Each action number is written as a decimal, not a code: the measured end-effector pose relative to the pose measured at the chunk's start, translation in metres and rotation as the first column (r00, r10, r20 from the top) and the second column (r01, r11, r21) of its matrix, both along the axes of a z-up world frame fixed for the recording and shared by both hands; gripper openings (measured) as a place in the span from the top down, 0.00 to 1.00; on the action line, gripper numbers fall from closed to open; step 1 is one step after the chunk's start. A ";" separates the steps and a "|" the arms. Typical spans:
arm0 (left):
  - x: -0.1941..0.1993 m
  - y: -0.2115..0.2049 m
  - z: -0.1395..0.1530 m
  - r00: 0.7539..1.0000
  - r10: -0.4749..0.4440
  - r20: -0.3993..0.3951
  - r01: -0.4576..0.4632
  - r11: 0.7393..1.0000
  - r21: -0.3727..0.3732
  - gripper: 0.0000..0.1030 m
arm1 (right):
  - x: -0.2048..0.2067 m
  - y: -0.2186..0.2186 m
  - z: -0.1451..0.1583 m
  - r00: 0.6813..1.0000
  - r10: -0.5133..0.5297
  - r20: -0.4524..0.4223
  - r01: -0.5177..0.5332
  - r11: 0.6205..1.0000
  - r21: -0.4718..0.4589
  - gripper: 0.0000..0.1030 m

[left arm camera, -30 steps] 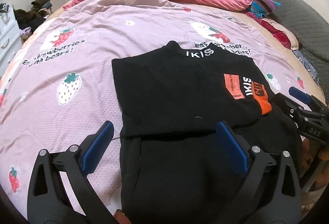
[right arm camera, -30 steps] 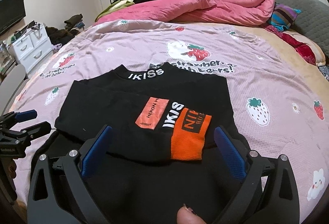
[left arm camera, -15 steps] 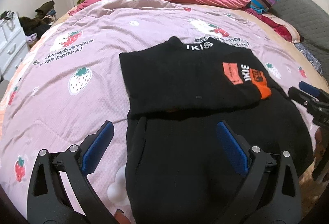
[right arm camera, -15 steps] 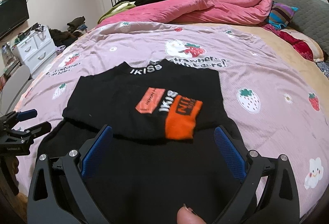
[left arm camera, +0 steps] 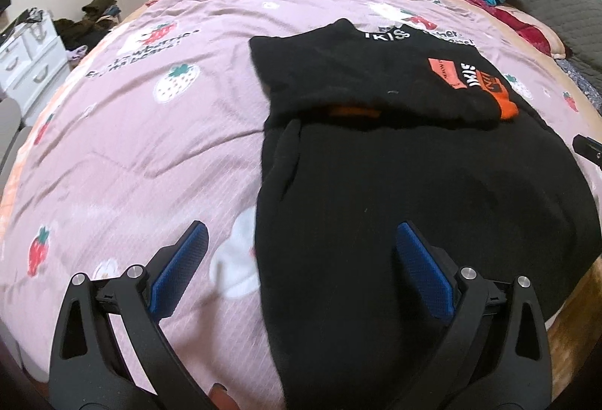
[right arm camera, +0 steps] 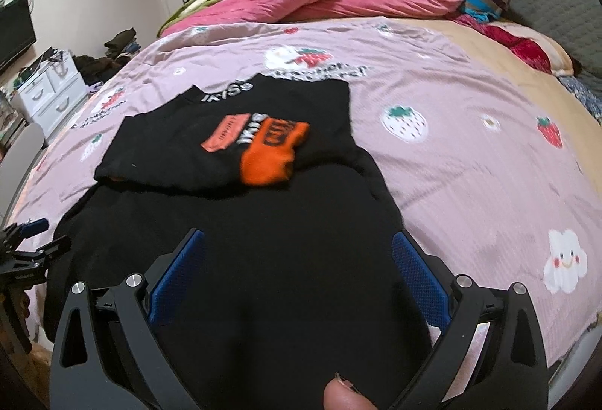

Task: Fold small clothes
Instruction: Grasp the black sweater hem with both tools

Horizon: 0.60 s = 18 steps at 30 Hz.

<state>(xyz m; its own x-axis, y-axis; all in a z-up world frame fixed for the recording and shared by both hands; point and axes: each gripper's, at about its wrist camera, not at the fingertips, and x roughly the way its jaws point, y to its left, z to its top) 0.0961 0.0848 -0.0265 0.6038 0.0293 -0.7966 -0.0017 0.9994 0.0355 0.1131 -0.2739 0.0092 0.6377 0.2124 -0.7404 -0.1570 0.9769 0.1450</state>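
I am drawing both spread claws, left point(left arm camera: 297, 259) and right point(right arm camera: 297, 259), back from the black knitted sweater point(right arm camera: 233, 221); it is lying half-folded at the near edge of the pink strawberry-print bedspread point(right arm camera: 470, 161).

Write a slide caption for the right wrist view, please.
Open right gripper hovers over a partly folded black sweater on a strawberry-print bedspread.

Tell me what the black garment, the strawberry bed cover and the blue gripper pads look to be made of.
Black garment: likely a soft knit; matte, fuzzy surface, with a ribbed orange cuff.
Strawberry bed cover: looks like thin printed woven or waffle-textured fabric; fine dotted grid and soft creases.
Blue pads of the right gripper: probably rubber or moulded plastic; fine dimpled texture, matte.
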 end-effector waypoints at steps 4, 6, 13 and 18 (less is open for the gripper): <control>-0.012 0.002 0.000 1.000 0.009 0.008 -0.009 1.000 0.007 0.09 | -0.009 -0.011 -0.006 1.000 -0.019 -0.014 0.019 1.000 -0.003 0.04; -0.015 0.002 -0.001 1.000 0.008 0.007 -0.008 1.000 0.005 0.09 | -0.012 -0.015 -0.008 1.000 -0.023 -0.020 0.023 1.000 -0.003 0.04; -0.025 0.002 -0.005 1.000 0.011 -0.004 -0.012 1.000 -0.008 0.09 | -0.029 -0.024 -0.016 0.999 -0.010 -0.045 0.009 1.000 -0.024 0.04; -0.035 0.006 -0.010 1.000 0.023 -0.014 -0.023 0.999 -0.029 0.09 | -0.042 -0.024 -0.021 0.998 0.019 -0.063 -0.021 0.999 -0.041 0.04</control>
